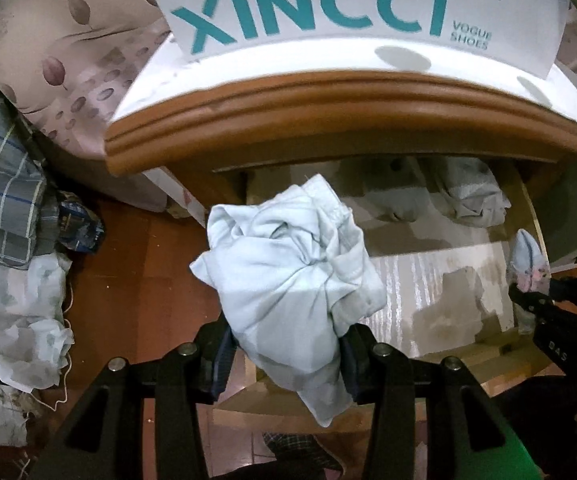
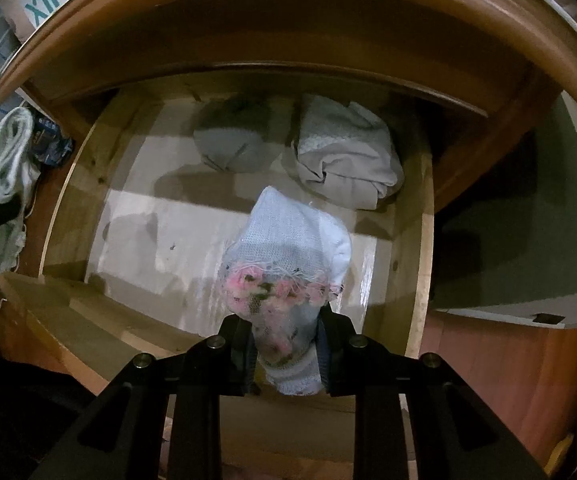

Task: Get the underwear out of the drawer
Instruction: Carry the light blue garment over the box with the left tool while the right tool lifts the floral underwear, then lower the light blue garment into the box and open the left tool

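My left gripper (image 1: 286, 354) is shut on a crumpled pale blue underwear (image 1: 288, 276), held above the front left corner of the open wooden drawer (image 1: 484, 344). My right gripper (image 2: 286, 350) is shut on a light blue knit underwear with pink floral trim (image 2: 288, 264), held over the drawer's floor (image 2: 160, 240). It also shows at the right in the left wrist view (image 1: 528, 258). Two more folded pieces lie at the drawer's back: a grey one (image 2: 228, 148) and a beige-white one (image 2: 348, 156).
The drawer belongs to a brown-edged nightstand (image 1: 328, 112) with a white XINCCI shoe box (image 1: 328, 4) on top. A bed with floral bedding (image 1: 68, 40), plaid cloth (image 1: 0, 184) and white fabric (image 1: 16, 320) lies at the left over a red-brown floor (image 1: 140, 280).
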Tool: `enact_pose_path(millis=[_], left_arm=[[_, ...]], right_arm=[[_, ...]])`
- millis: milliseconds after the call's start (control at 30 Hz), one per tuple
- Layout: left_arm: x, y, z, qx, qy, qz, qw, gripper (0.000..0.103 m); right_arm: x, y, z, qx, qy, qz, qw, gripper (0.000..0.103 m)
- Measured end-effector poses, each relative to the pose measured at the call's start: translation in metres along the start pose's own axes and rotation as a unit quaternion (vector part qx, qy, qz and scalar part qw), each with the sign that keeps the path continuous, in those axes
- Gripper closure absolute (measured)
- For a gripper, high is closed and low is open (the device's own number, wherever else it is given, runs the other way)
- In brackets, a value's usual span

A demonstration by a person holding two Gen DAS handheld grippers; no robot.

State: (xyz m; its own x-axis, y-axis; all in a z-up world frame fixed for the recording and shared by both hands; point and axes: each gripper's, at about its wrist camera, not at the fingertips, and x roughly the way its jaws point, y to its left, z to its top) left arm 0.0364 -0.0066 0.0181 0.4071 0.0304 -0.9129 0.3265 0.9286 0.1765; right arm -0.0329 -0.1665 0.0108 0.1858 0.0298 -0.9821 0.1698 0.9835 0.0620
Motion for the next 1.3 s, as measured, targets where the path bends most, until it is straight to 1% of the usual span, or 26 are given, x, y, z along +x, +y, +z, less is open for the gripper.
enact_pose_path(millis=[133,267,367,433,533,633,700,767,833,900,1033,1133,1300], left_arm=[[-0.018,0.003,0.003,-0.002,-0.013,0.003,0.9999,0.059],[-0.040,0.008,0.009,-0.006,-0.026,-0.007,0.9996,0.059],[-0.066,0.016,0.018,-0.007,-0.045,-0.010,0.9989,0.059],[-0.086,0.026,0.026,-0.011,-0.057,-0.019,0.9981,0.059],[-0.123,0.046,0.044,-0.025,-0.081,-0.040,0.9956,0.059],[-0.158,0.060,0.062,-0.018,-0.112,-0.036,0.9929,0.059],[-0.183,0.070,0.079,-0.015,-0.136,-0.039,0.9898,0.059],[-0.201,0.074,0.097,-0.014,-0.153,-0.036,0.9876,0.059],[-0.210,0.076,0.116,-0.010,-0.162,-0.031,0.9862,0.059],[-0.213,0.077,0.134,-0.009,-0.163,-0.040,0.9858,0.059],[-0.206,0.075,0.175,-0.006,-0.162,-0.027,0.9864,0.059],[-0.186,0.068,0.201,0.002,-0.146,-0.024,0.9891,0.059],[-0.148,0.054,0.236,0.024,-0.115,0.000,0.9930,0.059]], right_arm=[[-0.001,-0.001,0.000,0.001,-0.002,0.001,1.000,0.081],[0.002,-0.003,-0.001,0.005,0.003,0.003,1.000,0.081],[0.002,-0.007,-0.001,0.011,0.005,0.002,1.000,0.081],[0.002,-0.008,-0.001,0.013,0.006,0.002,1.000,0.081],[0.002,-0.009,-0.001,0.016,0.007,0.005,1.000,0.081],[0.002,-0.010,-0.001,0.016,0.008,0.006,1.000,0.081],[0.003,-0.009,-0.001,0.016,0.009,0.007,1.000,0.081],[0.003,-0.008,-0.001,0.013,0.009,0.007,1.000,0.081],[0.002,-0.008,-0.001,0.013,0.008,0.008,1.000,0.081],[0.001,-0.007,0.000,0.014,0.005,0.009,1.000,0.081],[0.000,-0.008,0.000,0.015,0.004,0.009,1.000,0.081],[0.001,-0.008,-0.001,0.015,0.006,0.009,1.000,0.081],[-0.002,-0.008,0.000,0.013,0.003,0.012,1.000,0.081]])
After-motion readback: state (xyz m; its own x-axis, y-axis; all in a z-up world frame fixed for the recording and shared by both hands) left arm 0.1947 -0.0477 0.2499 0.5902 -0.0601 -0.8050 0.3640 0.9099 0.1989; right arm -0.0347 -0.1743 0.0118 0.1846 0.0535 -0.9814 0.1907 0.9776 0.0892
